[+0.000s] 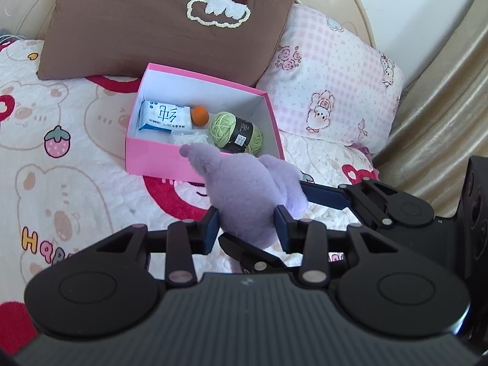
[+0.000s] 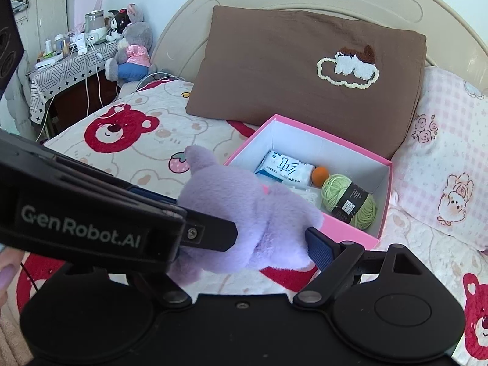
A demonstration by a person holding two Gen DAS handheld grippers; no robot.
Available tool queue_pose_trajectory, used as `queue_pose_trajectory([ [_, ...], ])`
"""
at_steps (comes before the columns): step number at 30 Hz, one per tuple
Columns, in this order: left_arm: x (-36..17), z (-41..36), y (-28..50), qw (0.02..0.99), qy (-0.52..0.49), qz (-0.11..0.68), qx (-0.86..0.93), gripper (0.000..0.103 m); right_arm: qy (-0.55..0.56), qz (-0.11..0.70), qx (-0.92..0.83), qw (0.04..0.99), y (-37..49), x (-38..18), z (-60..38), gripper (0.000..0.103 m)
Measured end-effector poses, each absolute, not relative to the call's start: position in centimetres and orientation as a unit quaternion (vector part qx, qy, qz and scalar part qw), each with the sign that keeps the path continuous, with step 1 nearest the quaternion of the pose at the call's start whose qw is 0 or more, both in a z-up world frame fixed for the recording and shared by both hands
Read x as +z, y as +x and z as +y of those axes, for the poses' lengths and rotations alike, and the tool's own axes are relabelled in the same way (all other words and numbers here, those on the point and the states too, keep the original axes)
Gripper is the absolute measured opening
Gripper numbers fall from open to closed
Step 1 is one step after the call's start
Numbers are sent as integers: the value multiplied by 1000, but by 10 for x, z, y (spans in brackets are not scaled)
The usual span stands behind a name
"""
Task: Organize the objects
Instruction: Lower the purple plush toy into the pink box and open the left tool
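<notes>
Purple plush toy (image 1: pixel 244 195) is off the bedspread (image 1: pixel 76 152), held up just in front of the pink box (image 1: pixel 152 155), near its front wall. Left gripper (image 1: pixel 248 228) is clamped on the plush's lower end — both blue pads press into the fur, jaws narrow. Right gripper (image 2: pixel 271 238) stands wide around the same toy: one blue pad touches the fur on the side nearer the box; the other finger sits behind the left gripper's body in the right wrist view, so I cannot tell whether it pinches or just brackets the toy. Pink box is open-topped, sitting on the bedspread, back edge against the brown pillow (image 1: pixel 158 21). Inside it: tissue pack (image 1: pixel 164 117) at the far-left corner, orange ball (image 1: pixel 199 115) just beside the pack, green yarn skein (image 1: pixel 236 132) toward the right wall, some white stuff (image 1: pixel 189 137) at the front, partly hidden by the plush. Pink checked pillow (image 1: pixel 335 76) lies right of the box — touching the brown pillow's edge.
</notes>
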State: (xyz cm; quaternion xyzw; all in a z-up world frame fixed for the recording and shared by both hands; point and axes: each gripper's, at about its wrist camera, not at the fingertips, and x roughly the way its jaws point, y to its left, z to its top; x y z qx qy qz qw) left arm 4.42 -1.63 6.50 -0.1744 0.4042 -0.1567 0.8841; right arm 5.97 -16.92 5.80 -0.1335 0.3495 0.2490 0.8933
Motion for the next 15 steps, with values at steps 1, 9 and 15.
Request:
queue_pose_trajectory([
  [1, 65, -17, 47, 885, -172, 404, -157, 37, -134, 348, 247, 894, 62, 58, -169, 90],
  [9, 64, -12, 77, 885, -171, 401, -162, 37, -130, 338, 251, 898, 89, 56, -167, 90],
  [15, 56, -4, 95, 891, -168, 390, -164, 38, -123, 323, 268, 899, 104, 54, -168, 90],
])
